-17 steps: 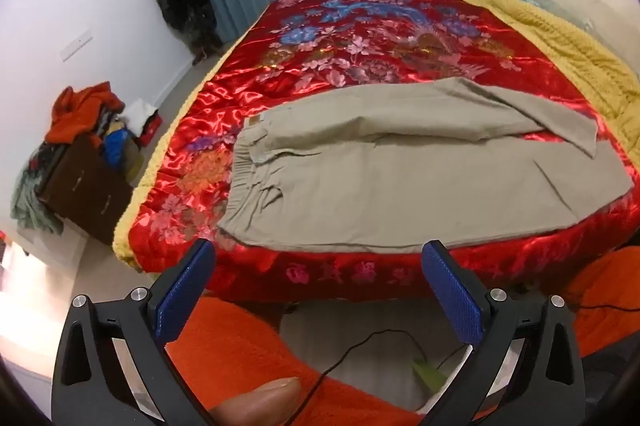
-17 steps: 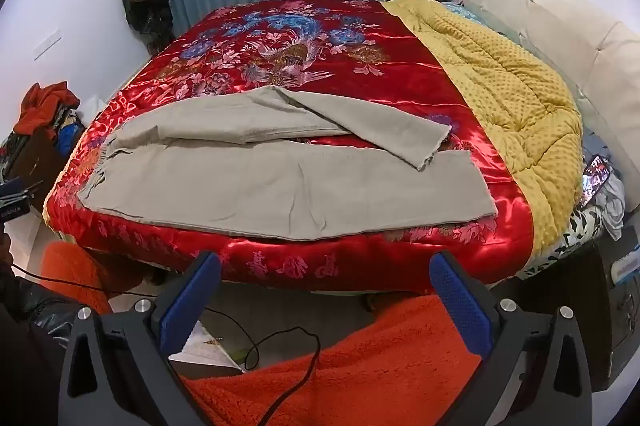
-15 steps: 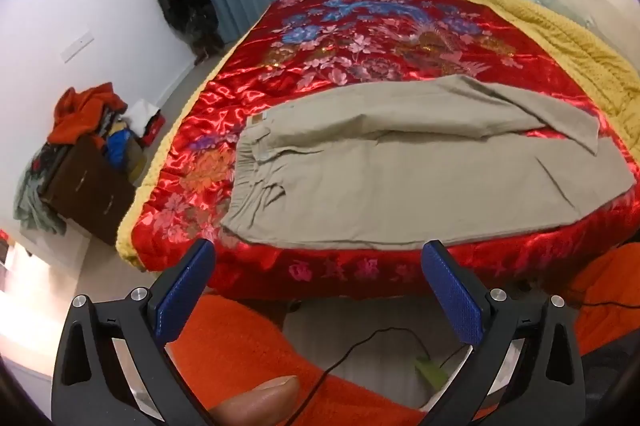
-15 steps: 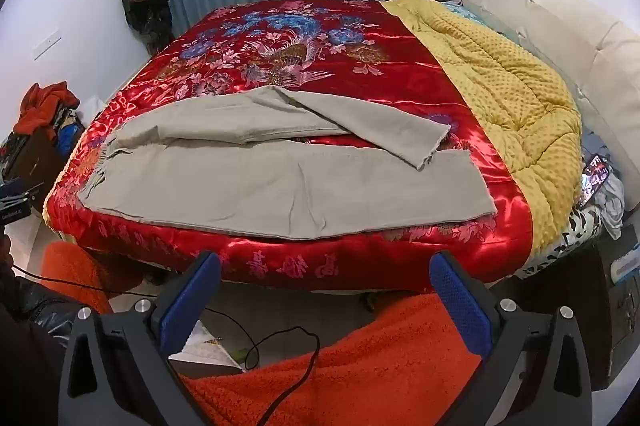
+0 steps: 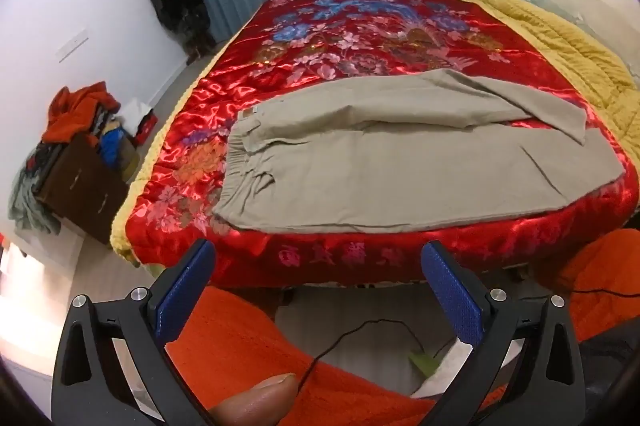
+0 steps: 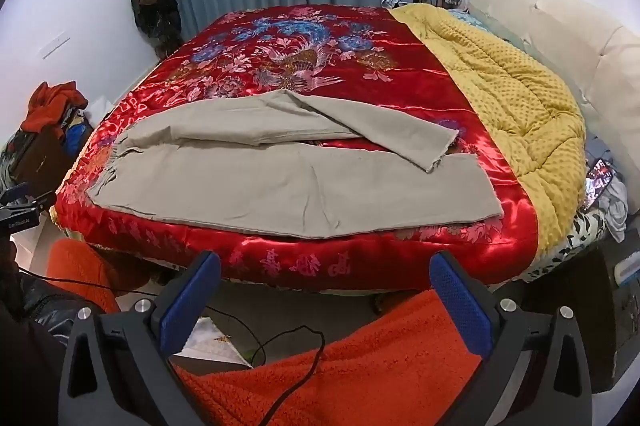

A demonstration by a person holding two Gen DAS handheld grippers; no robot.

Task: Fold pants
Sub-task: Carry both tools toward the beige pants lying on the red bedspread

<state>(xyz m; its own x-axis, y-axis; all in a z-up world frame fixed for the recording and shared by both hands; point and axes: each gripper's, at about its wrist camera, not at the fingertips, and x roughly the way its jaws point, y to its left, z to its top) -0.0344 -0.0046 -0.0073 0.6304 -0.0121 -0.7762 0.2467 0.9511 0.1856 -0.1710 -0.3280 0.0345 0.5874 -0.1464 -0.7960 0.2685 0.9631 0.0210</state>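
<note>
The pants (image 5: 400, 162) lie spread across the near part of the red satin quilt (image 5: 360, 38) on the bed, waistband toward the left and leg ends toward the right; the far leg is skewed, its cuff (image 6: 424, 150) lapping over the near leg rather than lying parallel; nothing is folded yet, so the work looks to be at its very start, in the approach; the left gripper (image 5: 320, 290) hangs short of the bed edge with its blue pads spread wide and nothing between them; the right gripper (image 6: 326, 300) is likewise spread and empty, tipped downward toward the near hem; the next move, I judge, calls for reaching in over the bed edge, the left toward the waistband (image 5: 240, 162) and the right toward the stray cuff, pinching fabric and laying one leg squarely over the other.
</note>
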